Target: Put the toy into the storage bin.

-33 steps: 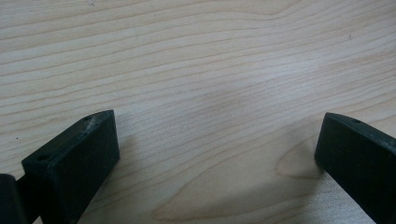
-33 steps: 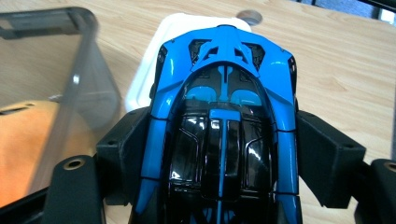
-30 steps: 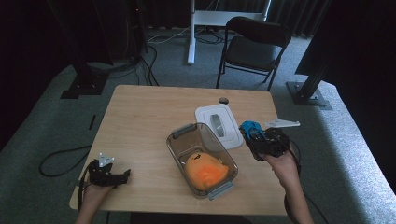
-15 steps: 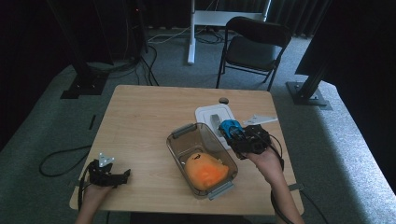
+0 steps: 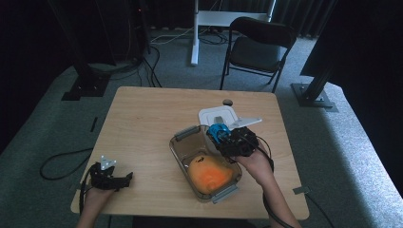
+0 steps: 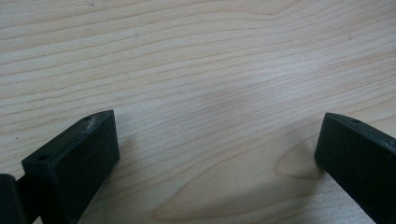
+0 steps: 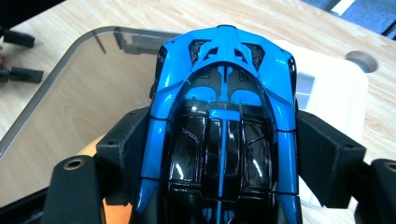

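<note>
The table [image 5: 142,123] spreads under both my hands, pale wood. On its right half sits the clear bin [image 5: 183,142], long axis running from near right to far left, with an orange thing [image 5: 211,175] lying in its near end. Just behind the bin's far right corner lies a white lid [image 5: 211,115], flat on the wood. My right gripper [image 5: 227,137] hovers over the bin's far right rim, its 2 jaws pinching the blue car [image 7: 222,121] by its flanks. The car's long axis runs straight along my jaws, its free end pointing away from me toward the far left, out over the bin's rim and the lid's edge, roof up. My left gripper [image 6: 215,154] rests low on the near left corner of the table, well apart from the bin, jaws spread wide with bare wood between them.
</note>
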The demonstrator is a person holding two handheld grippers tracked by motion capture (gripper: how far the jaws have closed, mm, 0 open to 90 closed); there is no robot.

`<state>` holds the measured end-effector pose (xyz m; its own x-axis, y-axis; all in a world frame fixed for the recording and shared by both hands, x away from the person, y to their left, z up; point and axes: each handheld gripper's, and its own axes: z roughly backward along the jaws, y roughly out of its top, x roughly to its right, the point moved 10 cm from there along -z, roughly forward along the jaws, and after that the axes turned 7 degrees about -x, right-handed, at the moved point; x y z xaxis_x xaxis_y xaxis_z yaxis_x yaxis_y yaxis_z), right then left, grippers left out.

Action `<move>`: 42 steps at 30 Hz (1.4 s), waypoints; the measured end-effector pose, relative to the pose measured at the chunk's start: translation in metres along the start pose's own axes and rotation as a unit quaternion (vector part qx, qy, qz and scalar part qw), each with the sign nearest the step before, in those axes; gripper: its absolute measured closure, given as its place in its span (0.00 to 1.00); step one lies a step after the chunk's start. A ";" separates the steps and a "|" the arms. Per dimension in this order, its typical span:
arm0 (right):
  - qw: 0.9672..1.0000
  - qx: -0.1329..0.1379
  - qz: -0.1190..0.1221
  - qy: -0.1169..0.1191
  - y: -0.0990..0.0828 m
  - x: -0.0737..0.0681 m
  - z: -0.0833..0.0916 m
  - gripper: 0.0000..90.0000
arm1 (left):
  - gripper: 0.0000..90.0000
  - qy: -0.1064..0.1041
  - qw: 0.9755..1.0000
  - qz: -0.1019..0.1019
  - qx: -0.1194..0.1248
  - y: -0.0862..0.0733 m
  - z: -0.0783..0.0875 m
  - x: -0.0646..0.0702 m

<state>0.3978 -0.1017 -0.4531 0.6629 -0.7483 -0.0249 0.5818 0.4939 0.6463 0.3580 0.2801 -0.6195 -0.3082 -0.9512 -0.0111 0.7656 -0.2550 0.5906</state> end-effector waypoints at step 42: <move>0.998 -0.057 0.003 0.031 -0.012 -0.030 -0.044 0.27 | 0.00 0.000 1.000 0.000 0.000 0.000 0.000 0.000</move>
<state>0.3911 -0.0659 -0.4938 0.6920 -0.7184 -0.0711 0.6254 0.5474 0.5561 0.3579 0.2801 -0.6194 -0.3084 -0.9512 -0.0111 0.7656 -0.2551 0.5905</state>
